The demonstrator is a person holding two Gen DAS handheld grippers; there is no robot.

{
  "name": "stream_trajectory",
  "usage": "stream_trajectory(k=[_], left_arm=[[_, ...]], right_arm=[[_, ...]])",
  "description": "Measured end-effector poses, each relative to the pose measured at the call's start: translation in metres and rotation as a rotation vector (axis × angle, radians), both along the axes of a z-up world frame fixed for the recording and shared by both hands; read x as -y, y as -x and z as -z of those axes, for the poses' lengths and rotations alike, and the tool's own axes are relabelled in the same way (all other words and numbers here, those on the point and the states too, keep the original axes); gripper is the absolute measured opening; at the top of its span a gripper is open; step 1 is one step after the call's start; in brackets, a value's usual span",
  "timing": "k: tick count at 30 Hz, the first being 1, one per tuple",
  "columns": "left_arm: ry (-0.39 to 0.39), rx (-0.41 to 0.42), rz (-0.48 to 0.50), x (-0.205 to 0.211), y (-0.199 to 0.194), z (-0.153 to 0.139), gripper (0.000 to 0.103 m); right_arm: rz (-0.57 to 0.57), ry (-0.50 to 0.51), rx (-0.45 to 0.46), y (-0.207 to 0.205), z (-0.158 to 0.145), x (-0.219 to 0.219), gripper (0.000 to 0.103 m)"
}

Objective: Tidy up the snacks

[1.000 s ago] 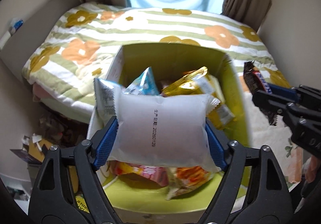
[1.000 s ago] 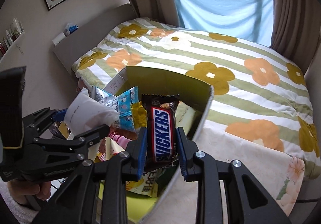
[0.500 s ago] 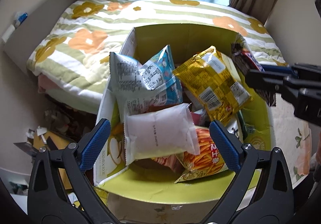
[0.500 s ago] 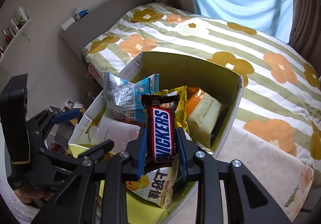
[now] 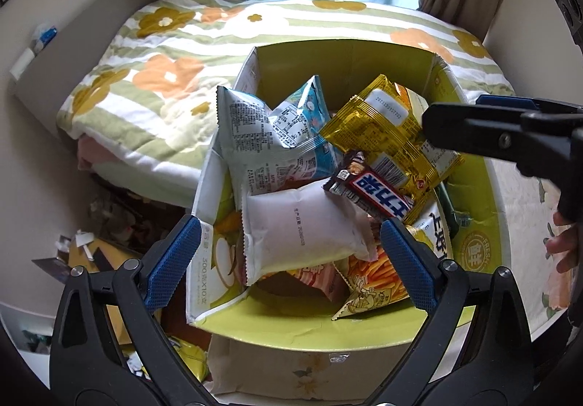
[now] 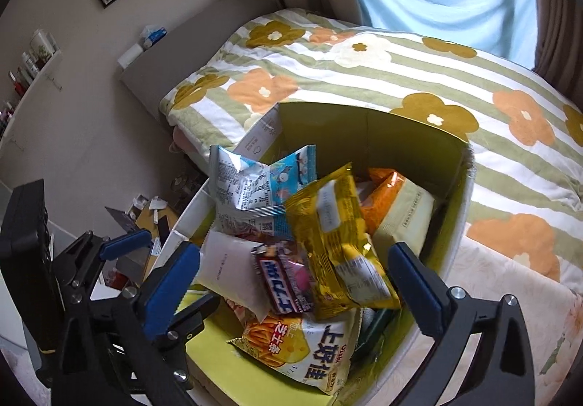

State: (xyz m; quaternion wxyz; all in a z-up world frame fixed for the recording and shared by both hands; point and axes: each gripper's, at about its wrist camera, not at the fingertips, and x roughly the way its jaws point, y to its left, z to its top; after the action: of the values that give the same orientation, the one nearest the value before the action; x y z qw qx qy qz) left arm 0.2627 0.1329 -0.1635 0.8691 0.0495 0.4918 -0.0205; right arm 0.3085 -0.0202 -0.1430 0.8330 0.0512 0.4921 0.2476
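From the left wrist camera, the left gripper (image 5: 288, 253) hangs over the box (image 5: 349, 60), which sits at the edge of the bed (image 5: 164, 52). Its blue fingers (image 5: 171, 260) stand wide apart and grasp nothing. The white snack pack (image 5: 302, 227) lies loose in the box between them, and neither finger touches it. The chocolate bar (image 5: 371, 191) lies in the box too, with one end on the white snack pack and the other on the gold bag (image 5: 393, 136). A blue and white bag (image 5: 269, 136) leans at the back left of the box. The right gripper shows at the right side of the box.

From the right wrist camera, the right gripper (image 6: 291, 293) hangs over the box (image 6: 400, 129). Its fingers (image 6: 415, 289) have just sprung open and are released. The chocolate bar (image 6: 280, 282) lies free in the box between them, beside the white snack pack (image 6: 229, 271) and the gold bag (image 6: 339, 242). An orange chips bag (image 6: 298, 347) lies at the front of the box. The left gripper (image 6: 160, 271) is at the left side of the box.
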Motion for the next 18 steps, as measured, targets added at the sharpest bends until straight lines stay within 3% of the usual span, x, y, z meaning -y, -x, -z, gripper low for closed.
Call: stream_trajectory(k=[8, 18], left_arm=[[-0.001, 0.037, 0.052, 0.013, 0.005, -0.016, 0.098], [0.055, 0.186, 0.122, 0.07, 0.053, -0.086, 0.098]], right_arm=[[0.095, -0.009, 0.029, 0.019, -0.014, 0.024, 0.103], [0.252, 0.06, 0.194, 0.095, -0.082, 0.097, 0.103]])
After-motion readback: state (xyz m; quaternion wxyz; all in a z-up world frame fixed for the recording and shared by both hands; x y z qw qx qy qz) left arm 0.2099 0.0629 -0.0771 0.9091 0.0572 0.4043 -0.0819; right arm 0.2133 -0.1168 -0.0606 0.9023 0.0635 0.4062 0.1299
